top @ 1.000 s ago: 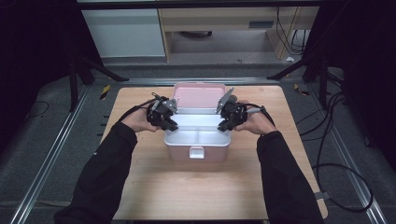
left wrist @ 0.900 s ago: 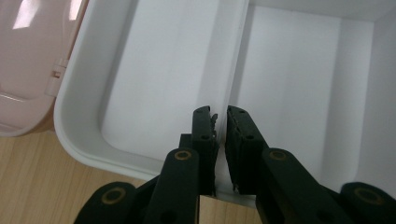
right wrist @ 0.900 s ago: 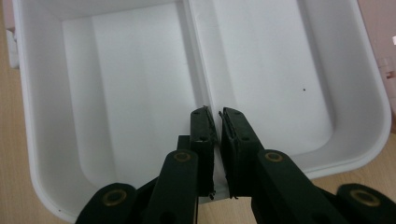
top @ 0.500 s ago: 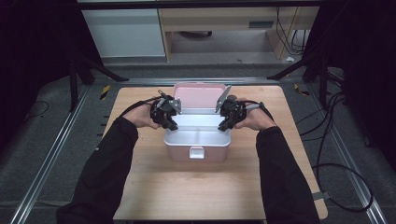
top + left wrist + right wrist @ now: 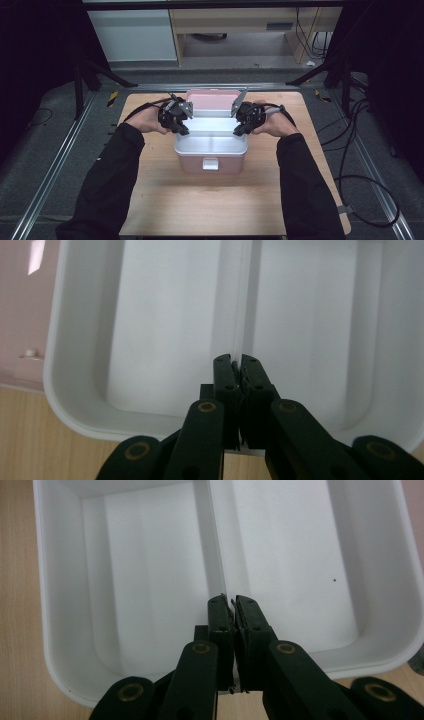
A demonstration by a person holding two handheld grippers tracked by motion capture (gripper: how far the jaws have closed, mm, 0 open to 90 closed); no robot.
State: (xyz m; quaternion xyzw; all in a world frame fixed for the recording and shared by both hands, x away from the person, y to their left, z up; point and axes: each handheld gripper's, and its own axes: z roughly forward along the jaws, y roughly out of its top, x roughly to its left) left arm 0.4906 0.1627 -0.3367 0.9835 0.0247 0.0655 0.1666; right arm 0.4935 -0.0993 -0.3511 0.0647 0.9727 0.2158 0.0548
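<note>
No legible text, label, brand, number or sign was found in any view. The box (image 5: 210,150), its lid (image 5: 212,99) and the table (image 5: 200,200) bore no readable marking. The black jaws in both gripper views carried none either.

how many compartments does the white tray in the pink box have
2. The white tray in the pink box is split by one divider: one compartment to the left in the right gripper view, the other compartment to the right. Both look empty.
</note>
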